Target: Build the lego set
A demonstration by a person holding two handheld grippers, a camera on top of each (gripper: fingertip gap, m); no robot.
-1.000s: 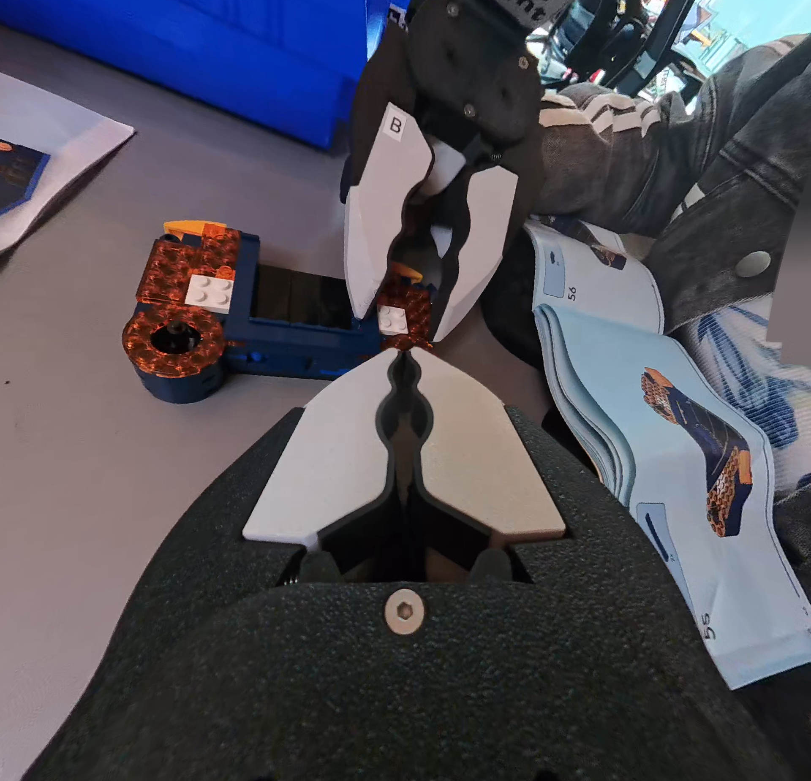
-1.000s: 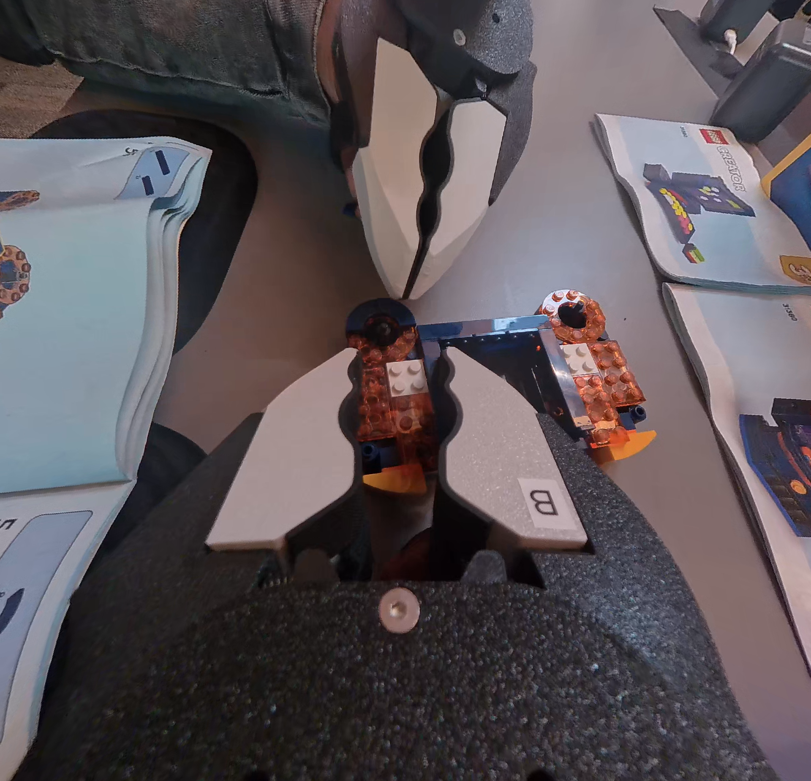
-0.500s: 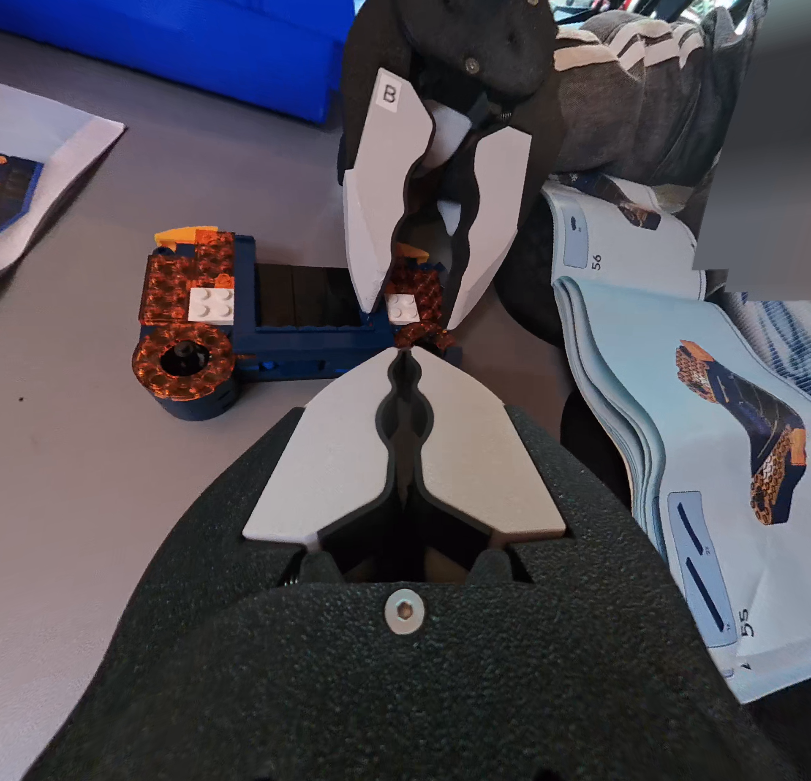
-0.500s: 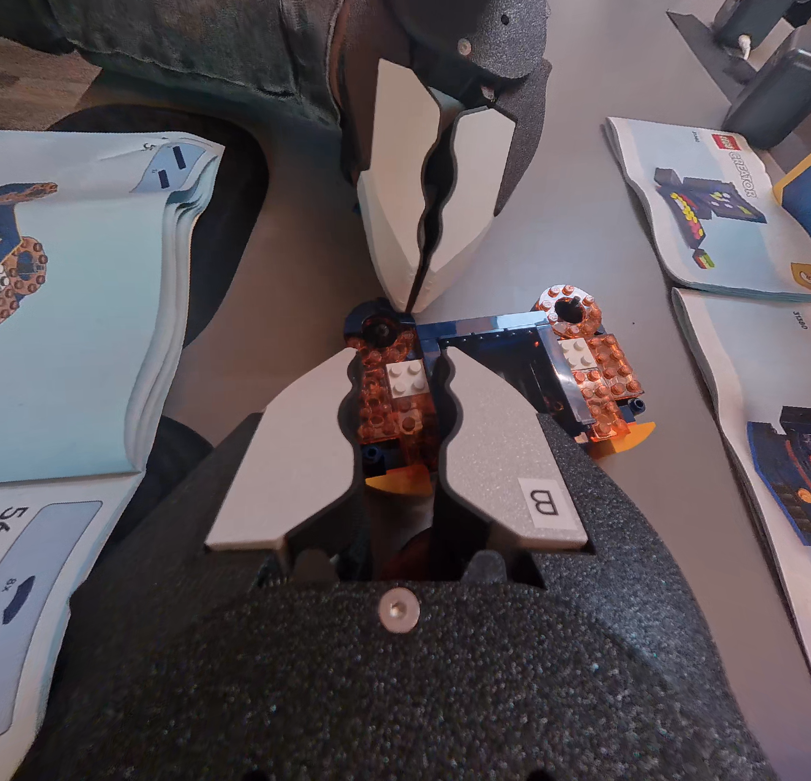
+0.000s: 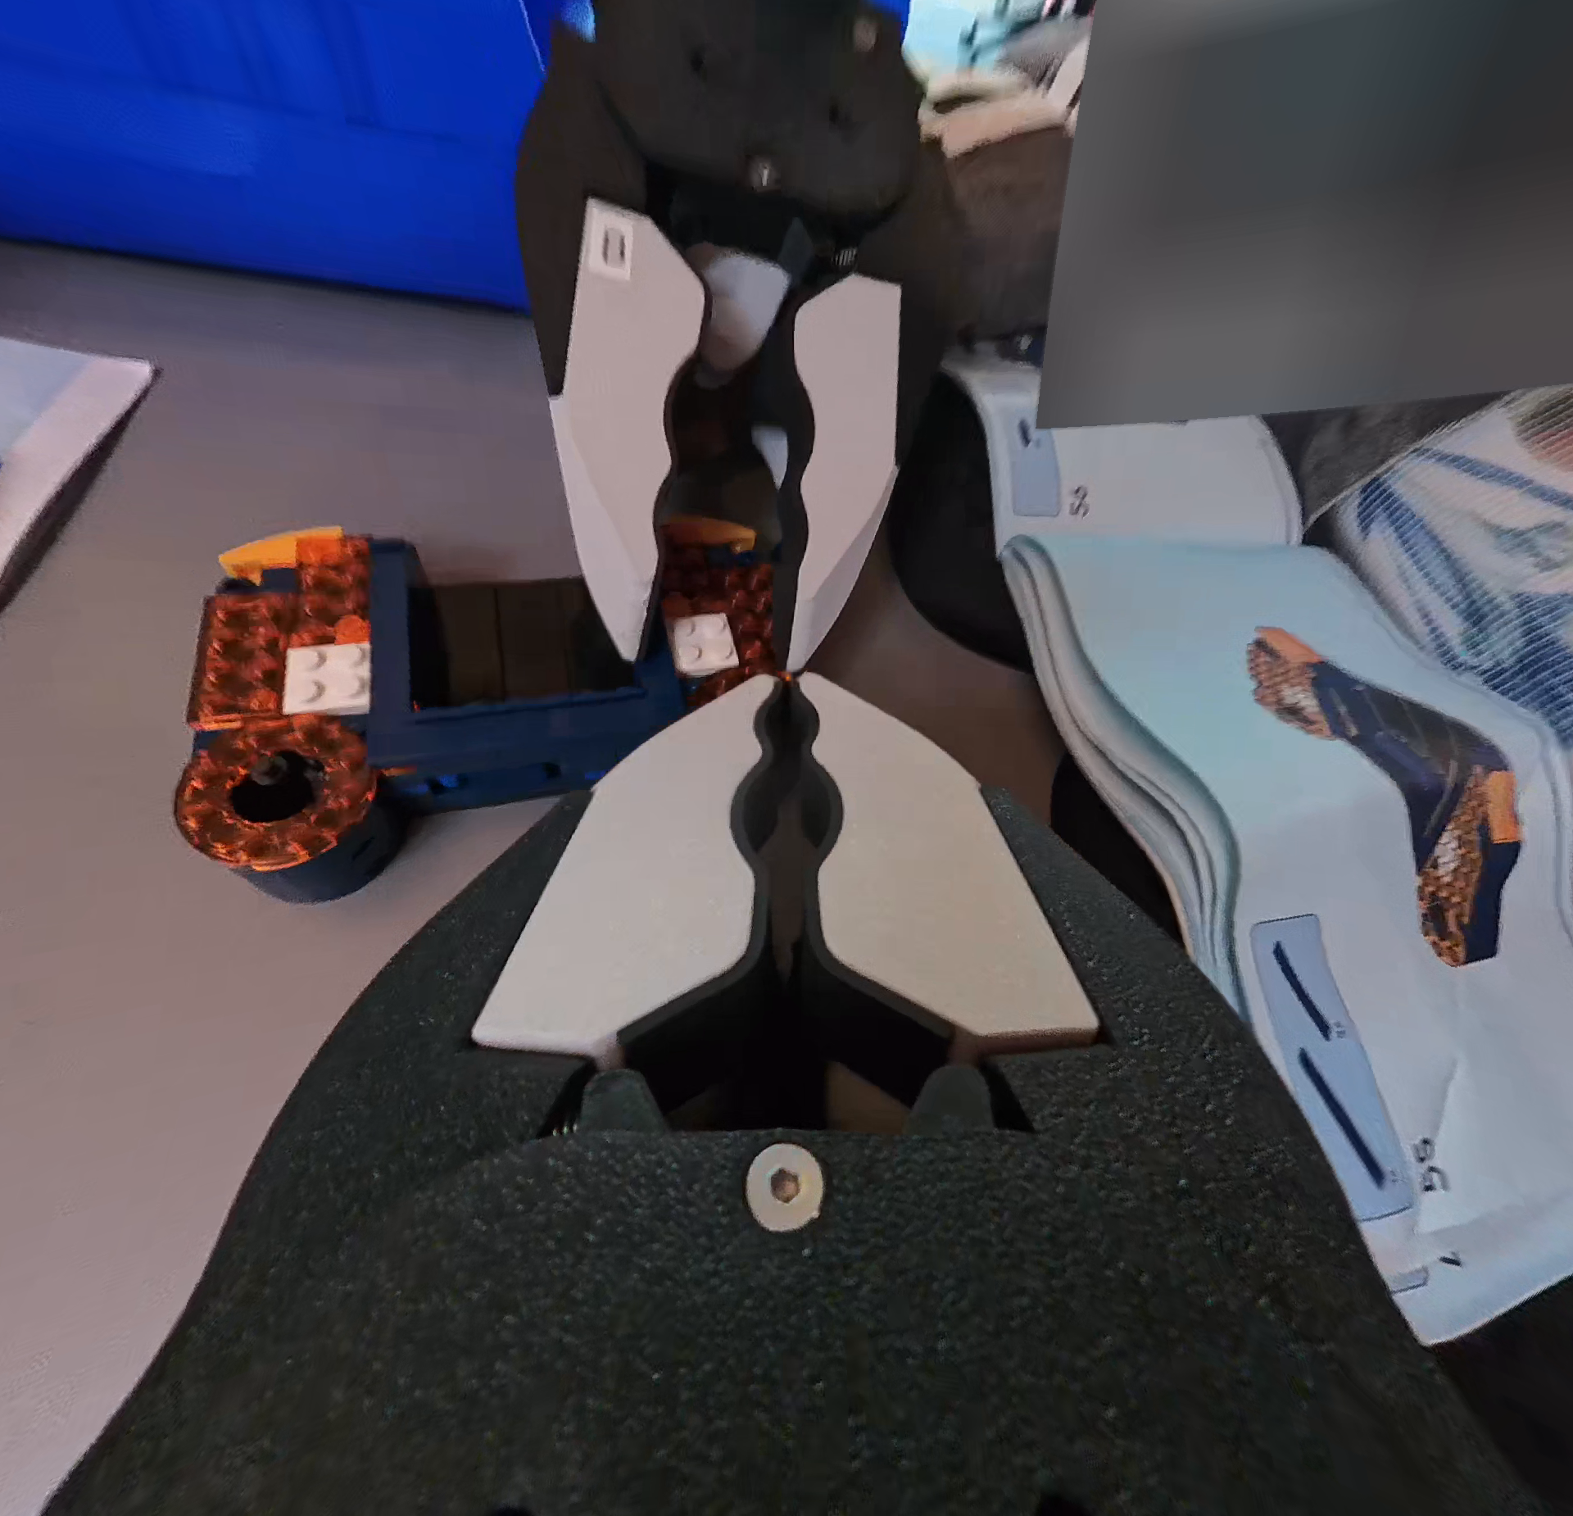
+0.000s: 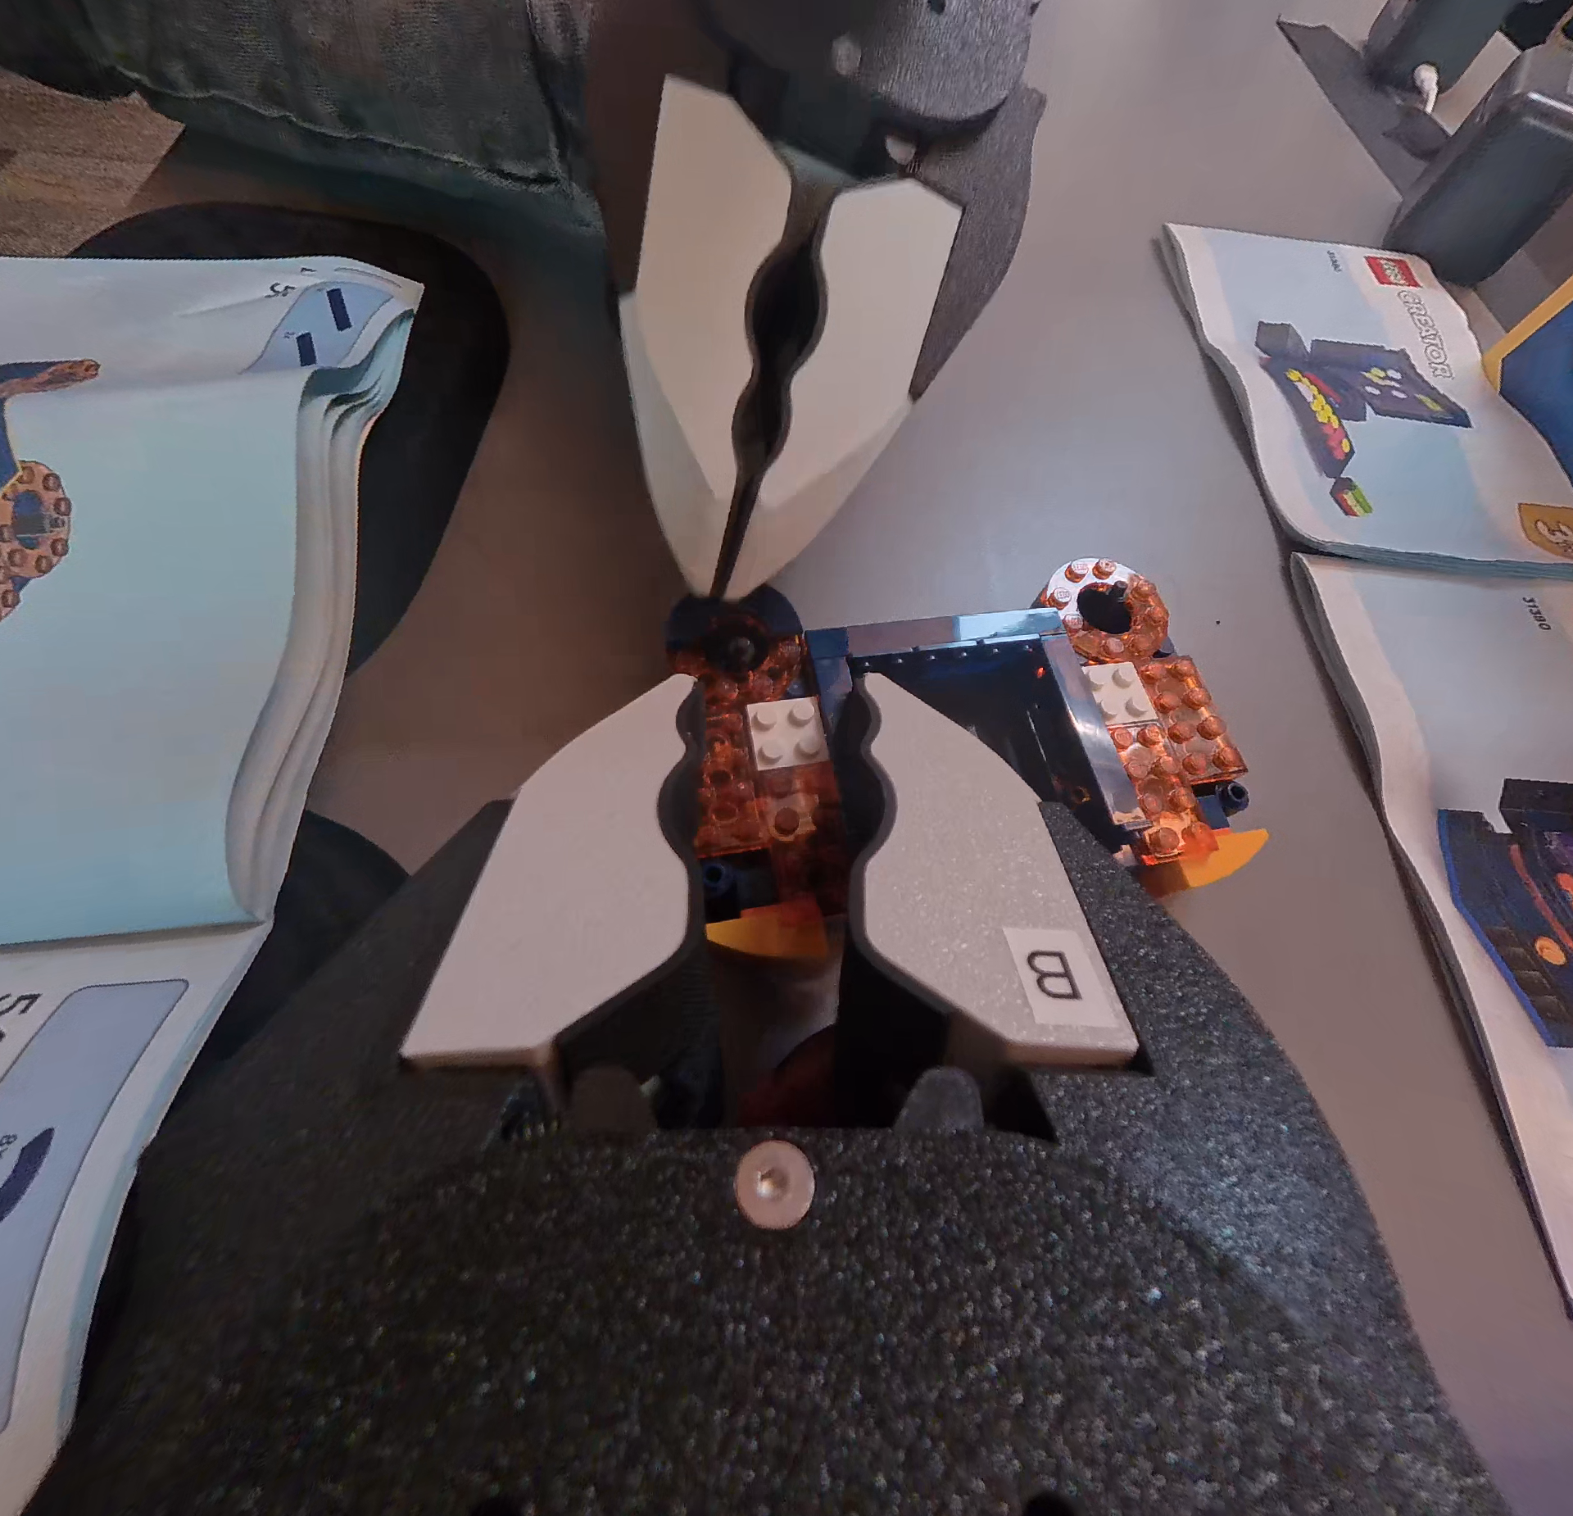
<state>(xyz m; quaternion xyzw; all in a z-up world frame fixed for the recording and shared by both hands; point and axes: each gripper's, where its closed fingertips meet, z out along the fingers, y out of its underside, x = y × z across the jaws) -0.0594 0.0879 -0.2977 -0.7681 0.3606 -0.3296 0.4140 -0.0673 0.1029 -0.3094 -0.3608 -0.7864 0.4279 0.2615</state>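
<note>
The lego model [image 6: 936,632] is a dark blue U-shaped frame with clear orange plates, white 2x2 plates and an orange ring at each end; it lies on the grey table. My right gripper [image 6: 770,683] is shut on one arm of it, a finger on each side of the orange and white plates. My left gripper [image 6: 723,602] is shut, and its tips touch the orange ring at that arm's far end. In the left wrist view the left gripper [image 5: 783,683] meets the right gripper [image 5: 711,653] over the model [image 5: 511,709]. Whether the left tips pinch a small piece is hidden.
An open instruction booklet [image 6: 128,624] lies beside the model and also shows in the left wrist view [image 5: 1277,794]. Two more booklets [image 6: 1362,385] [image 6: 1490,837] lie on the other side. A blue bin [image 5: 255,113] stands behind. A person's sleeve [image 6: 340,28] is near.
My left gripper has moved forward and down until its shut tips touch the orange ring. My right gripper has stayed clamped on the model's arm.
</note>
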